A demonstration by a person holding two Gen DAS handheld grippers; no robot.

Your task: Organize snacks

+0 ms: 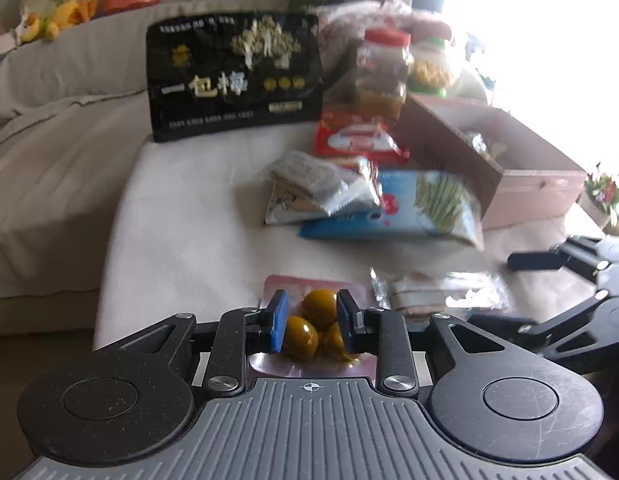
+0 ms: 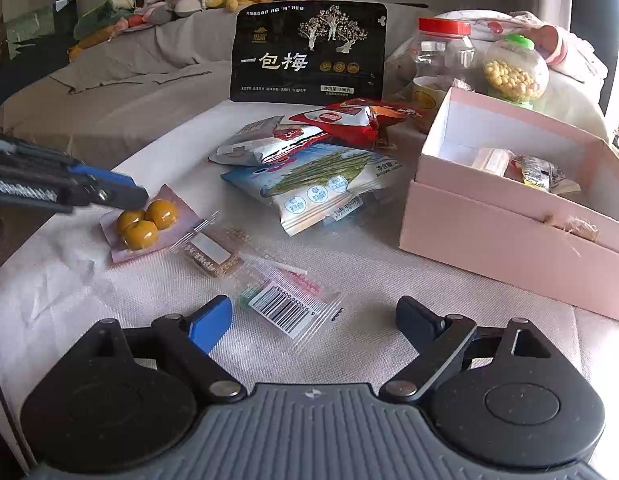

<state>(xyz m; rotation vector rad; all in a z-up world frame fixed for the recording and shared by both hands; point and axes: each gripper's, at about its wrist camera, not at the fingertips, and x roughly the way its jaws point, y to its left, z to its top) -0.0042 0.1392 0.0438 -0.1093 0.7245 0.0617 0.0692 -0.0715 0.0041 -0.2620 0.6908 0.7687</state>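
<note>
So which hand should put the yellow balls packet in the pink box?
Left, probably. The left gripper is already closed around the yellow balls packet. The right gripper is open and empty, though nearer the pink box.

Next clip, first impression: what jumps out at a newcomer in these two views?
The big black pouch with gold lettering stands upright at the far edge of the table, behind a heap of snack bags. Nearer, the left gripper is closed around a pink packet of yellow-brown balls. An open pink box sits to the right, with a few snacks inside, while the right gripper hangs open over a clear packet with a barcode.
</note>
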